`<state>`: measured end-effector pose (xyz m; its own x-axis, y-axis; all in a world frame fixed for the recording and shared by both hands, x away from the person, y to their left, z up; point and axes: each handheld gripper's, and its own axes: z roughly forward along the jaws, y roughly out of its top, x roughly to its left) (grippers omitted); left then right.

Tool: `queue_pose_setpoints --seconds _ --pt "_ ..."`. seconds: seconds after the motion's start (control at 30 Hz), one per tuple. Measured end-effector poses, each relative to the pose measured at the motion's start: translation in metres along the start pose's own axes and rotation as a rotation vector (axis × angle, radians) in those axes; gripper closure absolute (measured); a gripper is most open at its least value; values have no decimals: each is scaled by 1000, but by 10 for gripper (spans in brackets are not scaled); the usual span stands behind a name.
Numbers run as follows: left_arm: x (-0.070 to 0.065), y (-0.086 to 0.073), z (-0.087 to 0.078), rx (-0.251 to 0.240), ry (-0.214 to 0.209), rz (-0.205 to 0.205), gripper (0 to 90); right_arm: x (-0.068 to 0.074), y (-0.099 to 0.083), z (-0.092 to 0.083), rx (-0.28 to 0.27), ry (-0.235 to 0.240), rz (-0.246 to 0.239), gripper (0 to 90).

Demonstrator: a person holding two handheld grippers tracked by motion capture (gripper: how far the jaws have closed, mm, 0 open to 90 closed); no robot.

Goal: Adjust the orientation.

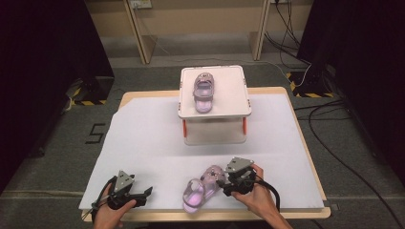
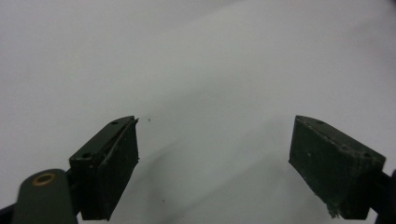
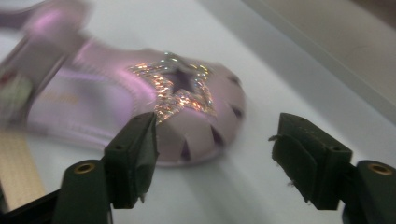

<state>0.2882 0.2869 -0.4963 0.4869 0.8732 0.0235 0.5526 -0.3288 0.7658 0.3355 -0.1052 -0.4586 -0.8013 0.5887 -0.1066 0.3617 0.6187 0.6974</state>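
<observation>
On the bench [image 1: 143, 124], high view: a white stand [image 1: 214, 113] sits at 12 o'clock with one lilac sandal [image 1: 203, 91] already laid on its top, toe pointing away, left of centre, so the free space to its right looks reserved for a partner. The second sandal [image 1: 201, 188] lies flat on the white sheet at about 6 o'clock, well apart from the stand, its toe end toward the right gripper [image 1: 223, 183], which comes in from 4 o'clock and sits just beside it; judged, this is the approach to a pick-up for pairing. The left gripper [image 1: 143, 194] rests at 7 o'clock, clear of both sandals, apparently parked so as not to obstruct. Left gripper view: jaws stand wide over bare white sheet, nothing between them. Right gripper view: the second sandal [image 3: 140, 102] lies at 11 o'clock, blurred, glitter star [image 3: 180, 88] on the upper facing the camera; the left jaw overlaps the toe edge, the right jaw is off to the side over bare sheet. Jaws fairly wide, not gripping; whether the left pad touches the toe cannot be told. The toe is off centre, so the gripper likely needs to shift toward 10 o'clock before a clean grip.
</observation>
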Motion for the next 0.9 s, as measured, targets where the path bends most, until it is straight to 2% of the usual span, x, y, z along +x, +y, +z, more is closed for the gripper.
queue_pose_setpoints --seconds 0.07,0.13,0.17,0.23,0.3,0.4,0.5,0.63,0.77,0.9 --pt "0 0 1 0 -1 1 153 -4 -2 1 -3 -20 11 323" --pt "-1 0 0 -2 -5 3 153 -7 -4 0 -18 9 43 311" --pt "0 1 0 -1 -4 4 152 -5 -3 -3 -42 21 57 287" --pt "0 1 1 -2 -2 -1 153 -3 -2 -4 -50 23 56 275" --pt "0 1 1 -1 -4 2 152 7 -1 -4 -68 44 49 254" --pt "0 1 2 0 -5 6 153 14 0 0 -64 51 34 251" --pt "-1 1 2 2 -8 9 153 18 -1 6 -52 22 12 235" --pt "0 1 2 4 -7 9 153 15 -2 9 -50 24 24 249" --pt "0 1 2 3 -7 6 153 9 -3 8 -44 -6 13 271" --pt "-1 1 2 5 -11 6 153 5 -4 9 -52 22 17 277"
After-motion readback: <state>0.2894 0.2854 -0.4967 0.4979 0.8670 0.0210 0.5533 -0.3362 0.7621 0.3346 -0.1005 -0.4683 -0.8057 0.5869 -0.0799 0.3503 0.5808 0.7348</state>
